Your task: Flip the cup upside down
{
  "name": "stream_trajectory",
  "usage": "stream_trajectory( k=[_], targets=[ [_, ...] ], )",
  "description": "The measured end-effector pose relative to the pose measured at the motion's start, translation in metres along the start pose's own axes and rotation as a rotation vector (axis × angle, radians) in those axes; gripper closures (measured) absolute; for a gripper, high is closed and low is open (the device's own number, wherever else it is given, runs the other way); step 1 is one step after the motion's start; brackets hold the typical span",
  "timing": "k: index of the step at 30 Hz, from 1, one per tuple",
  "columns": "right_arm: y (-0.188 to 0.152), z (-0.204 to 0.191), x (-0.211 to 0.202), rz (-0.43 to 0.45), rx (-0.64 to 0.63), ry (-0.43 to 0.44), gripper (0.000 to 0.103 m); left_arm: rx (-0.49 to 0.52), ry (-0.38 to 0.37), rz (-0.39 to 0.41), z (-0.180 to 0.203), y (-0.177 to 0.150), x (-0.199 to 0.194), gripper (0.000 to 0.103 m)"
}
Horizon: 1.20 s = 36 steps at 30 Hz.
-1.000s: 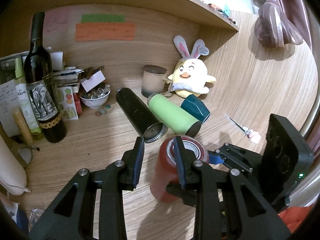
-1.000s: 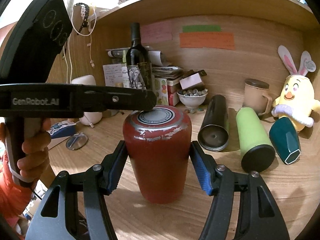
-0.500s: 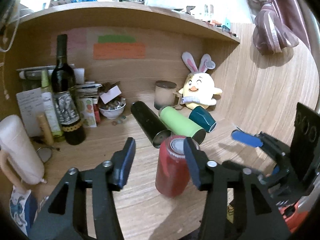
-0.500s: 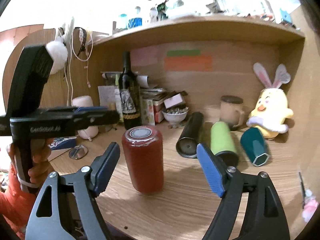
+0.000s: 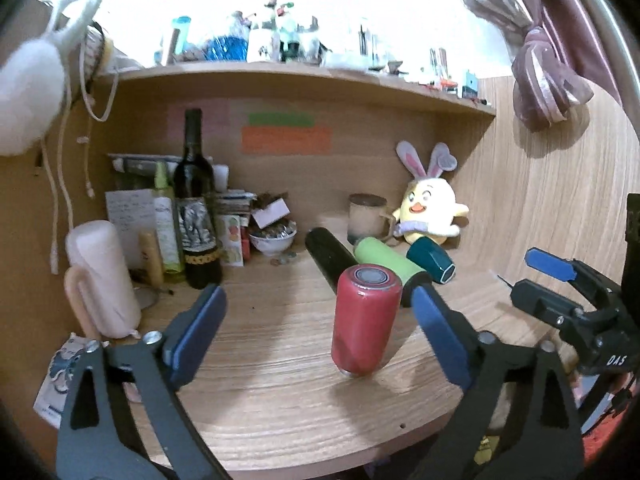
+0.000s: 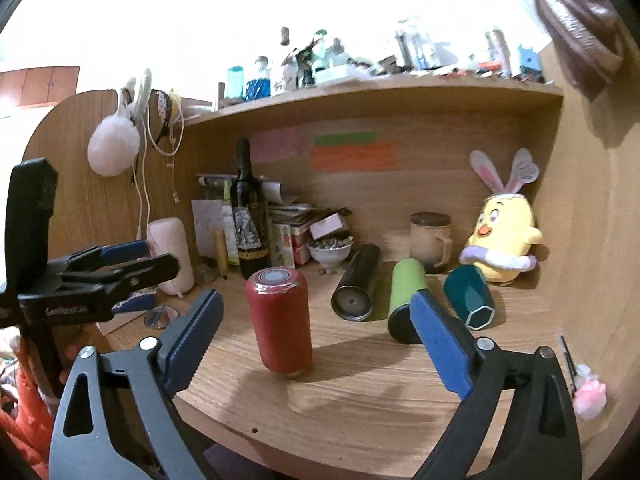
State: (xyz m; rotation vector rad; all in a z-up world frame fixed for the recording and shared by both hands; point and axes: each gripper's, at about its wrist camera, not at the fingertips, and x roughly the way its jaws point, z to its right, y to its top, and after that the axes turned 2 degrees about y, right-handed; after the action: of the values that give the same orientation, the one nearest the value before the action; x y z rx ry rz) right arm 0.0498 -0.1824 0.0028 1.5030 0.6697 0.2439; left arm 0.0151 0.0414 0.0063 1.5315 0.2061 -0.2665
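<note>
Blue ribbed pads (image 5: 436,332) on black plastic jaws: left gripper (image 5: 316,332) is spread wide and holds nothing; right gripper (image 6: 316,332) likewise. Neither touches the cup (image 5: 366,320). It stands free at centre frame on the desk (image 5: 280,408), base disc up, mouth down, so the flip looks done. What's left, I'd judge, is only to clear away. Cup is a red glossy cylinder, slightly tapered, paint chipped near the top rim, with a grey metal disc on the base. The desk is light wood-grain laminate with a curved front edge. Right of the cup in the right wrist view, three tumblers (image 6: 404,300) lie on their sides.
</note>
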Motion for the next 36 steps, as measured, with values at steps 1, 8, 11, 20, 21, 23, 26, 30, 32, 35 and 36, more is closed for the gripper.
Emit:
stream_trajectory(
  k=[1,8,11,20,21,23,26,30,32,35,36],
  targets=[
    [0.000,0.000,-0.003,0.005,0.003,-0.003,0.005,0.003,0.004,0.006,0.001,0.000,-0.003,0.003],
    [-0.001,-0.004,-0.022,0.033,0.007,-0.034,0.000,0.035,0.027,0.039,0.018,-0.005,-0.024,0.000],
    [-0.002,-0.007,-0.026,0.035,-0.003,-0.045,0.000,0.034,0.025,0.045,0.021,-0.009,-0.029,0.000],
    [-0.001,-0.006,-0.030,0.052,0.011,-0.060,0.000,0.034,0.025,0.049,0.024,-0.010,-0.032,0.000],
    [-0.001,-0.006,-0.029,0.052,0.013,-0.062,0.000,0.033,0.026,0.048,0.024,-0.010,-0.031,0.000],
    [0.000,-0.006,-0.028,0.050,0.013,-0.064,0.000,0.029,0.027,0.046,0.024,-0.010,-0.030,0.000],
    [0.000,-0.006,-0.028,0.050,0.011,-0.063,0.000,0.023,0.030,0.042,0.022,-0.010,-0.028,0.000],
    [0.000,-0.006,-0.028,0.050,0.012,-0.062,0.000,0.019,0.029,0.039,0.020,-0.009,-0.027,0.000],
    [0.000,-0.006,-0.027,0.051,0.011,-0.063,0.000,0.021,0.032,0.039,0.019,-0.010,-0.027,0.000],
    [0.000,-0.006,-0.028,0.050,0.011,-0.061,0.000,0.019,0.030,0.039,0.018,-0.010,-0.026,0.000],
    [0.000,-0.006,-0.028,0.050,0.010,-0.062,0.000,0.019,0.032,0.039,0.019,-0.010,-0.027,0.000]
  ],
)
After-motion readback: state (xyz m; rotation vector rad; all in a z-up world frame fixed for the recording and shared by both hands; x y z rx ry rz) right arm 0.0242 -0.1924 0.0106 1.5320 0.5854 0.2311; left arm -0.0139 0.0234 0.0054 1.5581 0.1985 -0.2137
